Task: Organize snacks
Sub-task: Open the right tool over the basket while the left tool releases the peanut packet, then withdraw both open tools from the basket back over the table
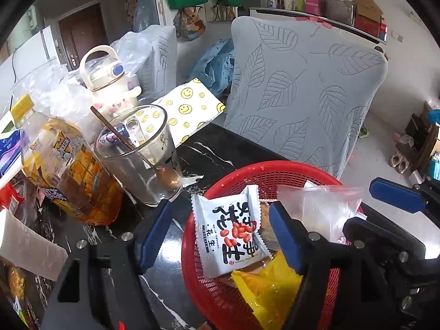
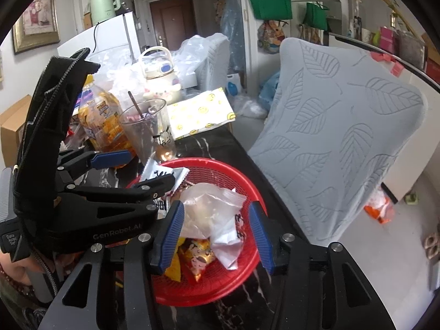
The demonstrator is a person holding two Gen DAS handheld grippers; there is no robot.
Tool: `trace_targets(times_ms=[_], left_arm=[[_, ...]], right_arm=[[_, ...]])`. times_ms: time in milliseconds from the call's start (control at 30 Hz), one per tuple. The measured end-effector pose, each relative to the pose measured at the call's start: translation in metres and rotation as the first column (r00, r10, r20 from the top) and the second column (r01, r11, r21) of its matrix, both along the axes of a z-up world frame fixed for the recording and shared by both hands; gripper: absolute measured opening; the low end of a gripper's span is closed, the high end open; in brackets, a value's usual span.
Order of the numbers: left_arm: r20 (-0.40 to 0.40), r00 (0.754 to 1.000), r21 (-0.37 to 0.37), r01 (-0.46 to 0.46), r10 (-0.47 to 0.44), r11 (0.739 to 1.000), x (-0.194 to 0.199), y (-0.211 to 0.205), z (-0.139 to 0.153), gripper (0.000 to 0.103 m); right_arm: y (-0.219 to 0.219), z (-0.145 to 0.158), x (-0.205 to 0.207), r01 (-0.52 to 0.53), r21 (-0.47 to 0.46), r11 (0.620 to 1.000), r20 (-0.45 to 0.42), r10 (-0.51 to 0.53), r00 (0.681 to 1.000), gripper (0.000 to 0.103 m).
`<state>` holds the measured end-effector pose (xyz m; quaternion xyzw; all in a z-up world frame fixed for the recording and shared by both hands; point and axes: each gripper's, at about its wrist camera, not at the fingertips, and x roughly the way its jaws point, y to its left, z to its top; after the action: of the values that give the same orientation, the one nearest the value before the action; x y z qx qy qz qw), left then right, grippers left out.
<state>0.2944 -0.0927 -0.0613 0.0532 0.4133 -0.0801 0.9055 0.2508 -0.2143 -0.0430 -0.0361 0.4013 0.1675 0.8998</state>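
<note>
A red mesh basket [image 1: 288,173] stands on the black marble table [image 1: 209,148]. A white peanut packet [image 1: 228,228] lies in it, between the pads of my left gripper [image 1: 220,214], which is open and not pressing on it. A yellow packet [image 1: 269,288] lies below it. In the right wrist view my right gripper [image 2: 216,211] is open over the basket [image 2: 247,269]. A clear plastic bag [image 2: 209,206] rests between its blue pads, with a gap at the right pad. A gold packet [image 2: 198,253] lies underneath. The left gripper [image 2: 151,167] reaches in from the left.
Left of the basket stand a glass cup with a spoon [image 1: 140,154], an amber bottle with a yellow cap [image 1: 63,170] and a cream cartoon jug [image 1: 110,82]. A smiley-print bag [image 1: 187,107] lies behind them. A chair in a grey leaf cover [image 1: 302,96] stands at the table's far edge.
</note>
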Motion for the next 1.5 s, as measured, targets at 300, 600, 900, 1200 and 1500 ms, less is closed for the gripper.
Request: trace_targets(times_ms=[300, 600, 900, 1200, 1500], left_arm=[[0.014, 1.000, -0.030, -0.002, 0.002, 1.000, -0.007, 0.000, 0.013, 0.072], [0.075, 0.997, -0.028, 0.019, -0.017, 0.999, -0.031, -0.008, 0.043, 0.072], [0.196, 0.980, -0.002, 0.030, -0.029, 1.000, -0.065, -0.020, 0.081, 0.072], [0.258, 0.965, -0.050, 0.056, -0.041, 0.997, -0.108, -0.025, 0.104, 0.072], [0.271, 0.962, 0.001, 0.038, -0.036, 0.999, -0.154, -0.030, 0.110, 0.072]], right_arm=[[-0.003, 0.014, -0.012, 0.013, -0.004, 1.000, 0.029, -0.013, 0.999, 0.049], [-0.016, 0.040, -0.028, 0.056, 0.003, 0.998, 0.079, -0.056, 0.995, 0.049], [-0.032, 0.070, -0.052, 0.111, 0.028, 0.993, 0.143, -0.114, 0.983, 0.049], [-0.048, 0.092, -0.088, 0.167, 0.040, 0.985, 0.192, -0.172, 0.966, 0.049], [-0.057, 0.095, -0.128, 0.189, 0.045, 0.981, 0.207, -0.194, 0.959, 0.049]])
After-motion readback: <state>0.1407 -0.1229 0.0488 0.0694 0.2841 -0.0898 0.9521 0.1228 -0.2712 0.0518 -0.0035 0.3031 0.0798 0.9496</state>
